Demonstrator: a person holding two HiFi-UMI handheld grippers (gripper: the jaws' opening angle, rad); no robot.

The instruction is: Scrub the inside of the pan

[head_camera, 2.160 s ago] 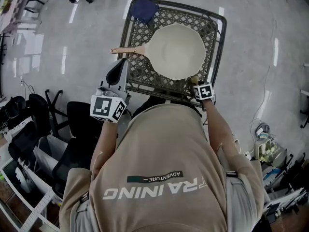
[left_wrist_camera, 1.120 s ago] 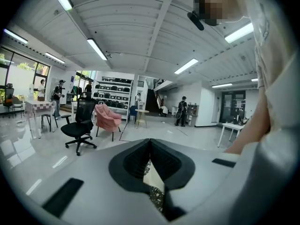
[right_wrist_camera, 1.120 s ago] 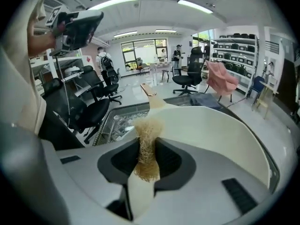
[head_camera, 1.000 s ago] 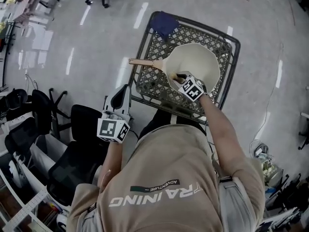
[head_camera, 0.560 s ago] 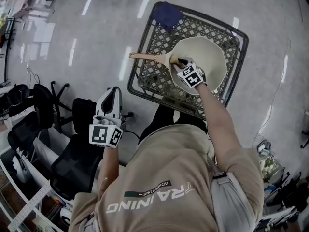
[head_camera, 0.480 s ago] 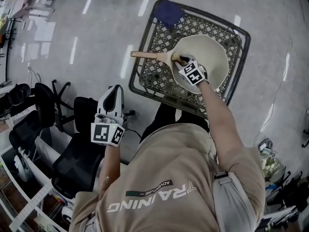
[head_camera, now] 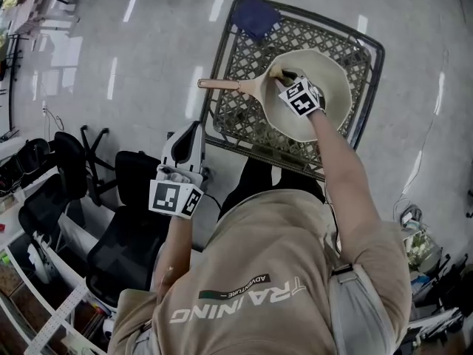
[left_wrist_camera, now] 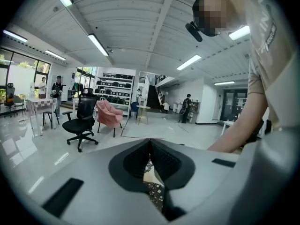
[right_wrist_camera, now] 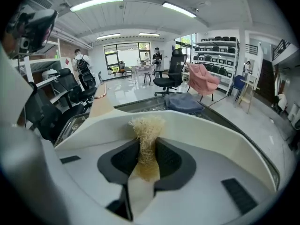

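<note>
A cream pan (head_camera: 318, 113) with a wooden handle (head_camera: 218, 85) lies on the metal lattice table (head_camera: 244, 117). My right gripper (head_camera: 284, 75) reaches into it, close to the wall where the handle joins. It is shut on a straw-coloured fibre scrubber (right_wrist_camera: 147, 137), whose frayed tip sticks out towards the pan's cream wall (right_wrist_camera: 215, 135). My left gripper (head_camera: 194, 130) hangs outside the table's near left corner, off the pan. In the left gripper view its jaws (left_wrist_camera: 150, 144) meet at the tips with nothing between them.
A blue cloth (head_camera: 256, 17) lies on the table's far left corner, also in the right gripper view (right_wrist_camera: 185, 102). Black office chairs (head_camera: 129, 228) and shelving crowd the floor at the left, near my left arm. A pink armchair (left_wrist_camera: 108, 115) stands further off.
My right gripper with the scrubber has slid from the pan's near rim farther in, along the handle side. The left gripper has drifted a little towards the table's corner.
</note>
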